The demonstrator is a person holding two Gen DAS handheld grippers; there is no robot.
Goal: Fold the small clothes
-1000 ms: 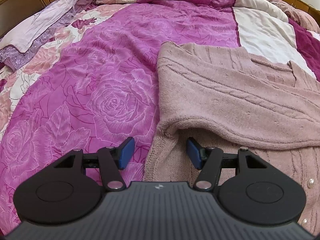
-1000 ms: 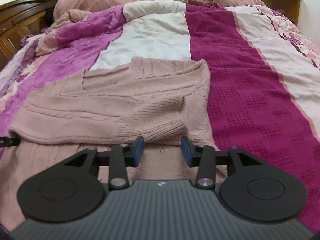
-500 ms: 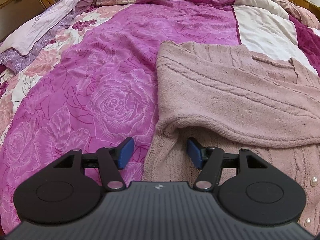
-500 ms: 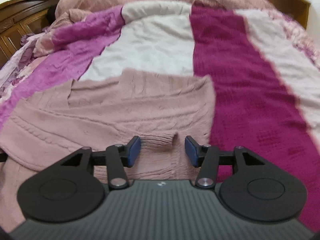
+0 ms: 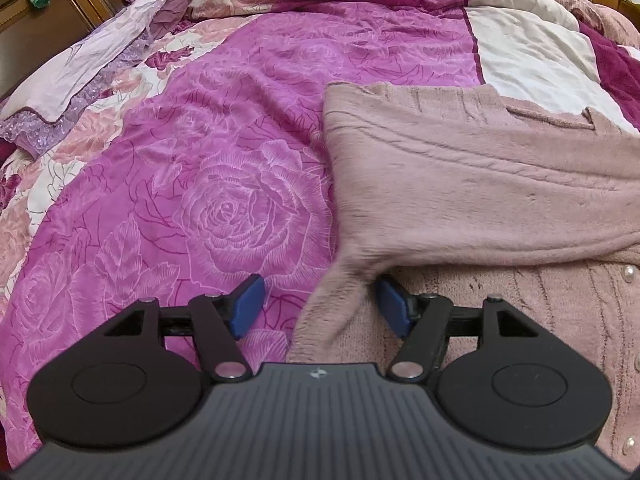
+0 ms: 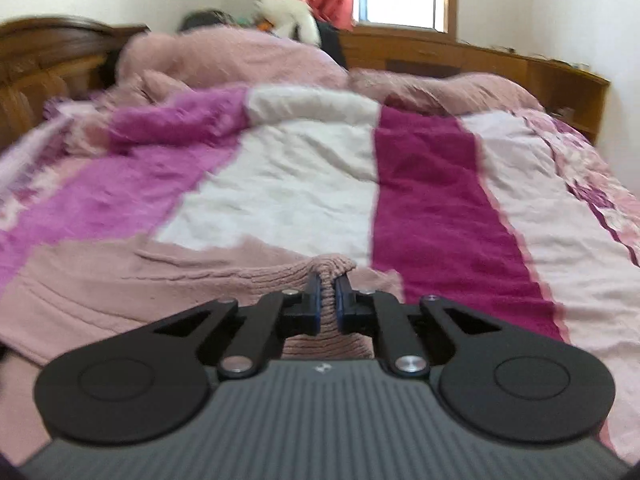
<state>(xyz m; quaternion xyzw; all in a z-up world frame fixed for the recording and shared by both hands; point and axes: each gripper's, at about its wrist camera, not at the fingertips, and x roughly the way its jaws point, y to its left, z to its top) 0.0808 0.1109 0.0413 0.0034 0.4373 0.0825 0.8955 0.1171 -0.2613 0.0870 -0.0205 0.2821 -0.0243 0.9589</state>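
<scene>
A dusty-pink knit cardigan (image 5: pixel 472 184) with pearl buttons lies on the bed, one sleeve folded across its body. My left gripper (image 5: pixel 320 304) is open, its blue pads straddling the cardigan's left edge where the folded sleeve meets the body. In the right wrist view my right gripper (image 6: pixel 327 300) is shut on a ribbed edge of the cardigan (image 6: pixel 332 268), which bunches up between the pads. The rest of the cardigan (image 6: pixel 120 280) spreads to the left.
The bed is covered with a magenta rose-print quilt (image 5: pixel 224 184) and a white and maroon blanket (image 6: pixel 432 200). Wooden drawers (image 5: pixel 48 12) stand at far left. A wooden headboard (image 6: pixel 480 64) and pink pillows (image 6: pixel 232 60) are beyond.
My right gripper moved forward and closed on the ribbed edge of the cardigan, tilting up. My left gripper stayed open at the cardigan's left edge, and the fabric there shifted slightly.
</scene>
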